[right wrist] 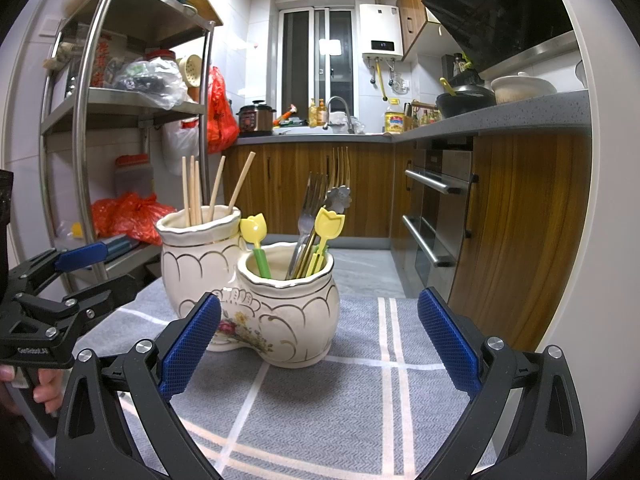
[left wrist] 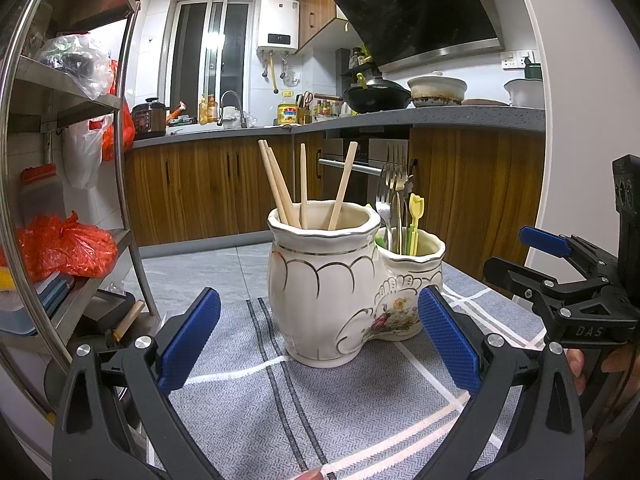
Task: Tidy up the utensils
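A white ceramic double-pot utensil holder (left wrist: 332,292) with gold trim and a flower print stands on a grey striped cloth (left wrist: 280,412). Its taller pot holds several wooden chopsticks (left wrist: 280,184). Its lower pot (right wrist: 288,304) holds metal forks (right wrist: 316,208) and yellow tulip-topped picks (right wrist: 330,220). My left gripper (left wrist: 320,344) is open and empty, just in front of the holder. My right gripper (right wrist: 320,344) is open and empty, in front of the lower pot; it also shows at the right edge of the left wrist view (left wrist: 516,252).
A steel shelf rack (right wrist: 84,128) with red bags stands at the left of the table. Wooden kitchen cabinets (left wrist: 200,188), an oven (right wrist: 436,216) and a grey counter (left wrist: 440,114) with a wok and pots lie beyond. The cloth (right wrist: 360,400) covers the table.
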Demonstrator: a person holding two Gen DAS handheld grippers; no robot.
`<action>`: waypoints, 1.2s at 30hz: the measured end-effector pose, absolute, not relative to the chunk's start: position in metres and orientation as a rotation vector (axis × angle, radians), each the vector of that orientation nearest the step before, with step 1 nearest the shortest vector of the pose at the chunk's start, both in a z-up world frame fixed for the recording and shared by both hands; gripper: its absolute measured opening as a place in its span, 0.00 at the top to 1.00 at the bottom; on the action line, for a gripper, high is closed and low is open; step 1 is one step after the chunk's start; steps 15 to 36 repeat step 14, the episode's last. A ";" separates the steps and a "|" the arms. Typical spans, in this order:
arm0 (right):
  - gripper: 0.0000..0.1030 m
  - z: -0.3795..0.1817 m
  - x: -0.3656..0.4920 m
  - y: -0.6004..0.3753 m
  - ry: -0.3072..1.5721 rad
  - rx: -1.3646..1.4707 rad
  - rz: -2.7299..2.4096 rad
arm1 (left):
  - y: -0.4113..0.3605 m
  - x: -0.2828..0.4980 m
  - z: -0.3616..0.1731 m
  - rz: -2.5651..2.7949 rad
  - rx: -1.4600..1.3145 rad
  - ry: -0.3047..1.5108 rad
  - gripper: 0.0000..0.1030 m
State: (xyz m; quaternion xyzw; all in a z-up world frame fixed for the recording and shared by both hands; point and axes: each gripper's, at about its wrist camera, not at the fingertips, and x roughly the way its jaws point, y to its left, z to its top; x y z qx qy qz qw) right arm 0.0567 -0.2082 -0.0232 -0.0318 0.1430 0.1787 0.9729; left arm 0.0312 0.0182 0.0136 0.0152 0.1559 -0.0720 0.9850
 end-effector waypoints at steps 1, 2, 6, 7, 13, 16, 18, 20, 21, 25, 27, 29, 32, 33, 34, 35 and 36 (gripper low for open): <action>0.05 -0.023 0.057 -0.208 0.289 -0.064 0.361 | 0.018 0.032 0.014 -0.144 0.030 0.313 0.05; 0.05 -0.023 0.057 -0.208 0.289 -0.064 0.361 | 0.018 0.032 0.014 -0.145 0.030 0.314 0.05; 0.05 -0.023 0.057 -0.208 0.289 -0.064 0.361 | 0.018 0.032 0.014 -0.143 0.029 0.313 0.05; 0.05 -0.023 0.057 -0.208 0.289 -0.064 0.361 | 0.019 0.032 0.014 -0.143 0.030 0.312 0.05; 0.05 -0.023 0.057 -0.208 0.289 -0.065 0.360 | 0.018 0.033 0.013 -0.130 0.031 0.313 0.05; 0.05 -0.023 0.057 -0.208 0.289 -0.065 0.360 | 0.019 0.033 0.013 -0.127 0.030 0.315 0.05; 0.05 -0.023 0.057 -0.208 0.289 -0.065 0.360 | 0.019 0.033 0.013 -0.127 0.030 0.315 0.05; 0.05 -0.023 0.057 -0.208 0.289 -0.065 0.360 | 0.019 0.033 0.013 -0.127 0.030 0.315 0.05; 0.05 -0.023 0.057 -0.208 0.289 -0.065 0.360 | 0.019 0.033 0.013 -0.127 0.030 0.315 0.05; 0.05 -0.023 0.057 -0.208 0.289 -0.065 0.360 | 0.019 0.033 0.013 -0.127 0.030 0.315 0.05; 0.05 -0.023 0.057 -0.208 0.289 -0.065 0.360 | 0.019 0.033 0.013 -0.127 0.030 0.315 0.05; 0.05 -0.023 0.057 -0.208 0.289 -0.065 0.360 | 0.019 0.033 0.013 -0.127 0.030 0.315 0.05; 0.05 -0.023 0.057 -0.208 0.289 -0.065 0.360 | 0.019 0.033 0.013 -0.127 0.030 0.315 0.05; 0.05 -0.023 0.057 -0.208 0.289 -0.065 0.360 | 0.019 0.033 0.013 -0.127 0.030 0.315 0.05; 0.05 -0.023 0.057 -0.208 0.289 -0.065 0.360 | 0.019 0.033 0.013 -0.127 0.030 0.315 0.05; 0.05 -0.023 0.057 -0.208 0.289 -0.065 0.360 | 0.019 0.033 0.013 -0.127 0.030 0.315 0.05; 0.05 -0.023 0.057 -0.208 0.289 -0.065 0.360 | 0.019 0.033 0.013 -0.127 0.030 0.315 0.05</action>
